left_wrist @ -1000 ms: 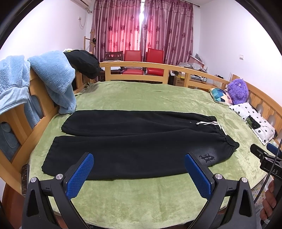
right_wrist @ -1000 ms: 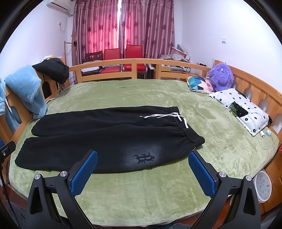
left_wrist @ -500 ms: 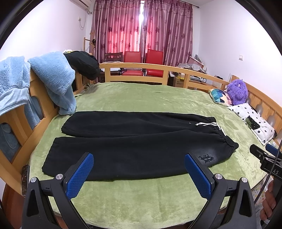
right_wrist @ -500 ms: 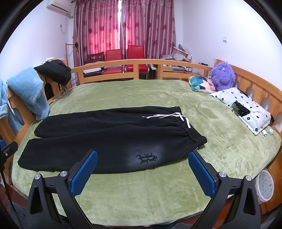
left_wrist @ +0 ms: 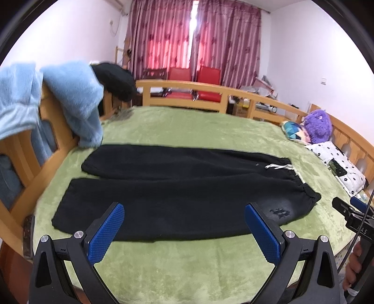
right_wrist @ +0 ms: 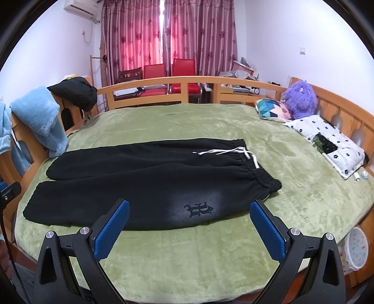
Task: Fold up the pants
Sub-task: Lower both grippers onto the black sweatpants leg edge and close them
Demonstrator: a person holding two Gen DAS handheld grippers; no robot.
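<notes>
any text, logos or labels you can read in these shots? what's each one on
"AS": white letters on the right gripper body at the edge of the left wrist view; any letters before them are hidden.
Gothic emblem on the black pants, near the waistband: a stylised mark, not readable as letters.
Air conditioner on the wall: no marking legible.
Nothing else is readable.

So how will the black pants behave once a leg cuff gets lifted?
The black pants look like thick fleece lying limp on the green blanket, so they will probably drape and sag. The plush blanket may cling and drag. The white drawstring would likely dangle.
</notes>
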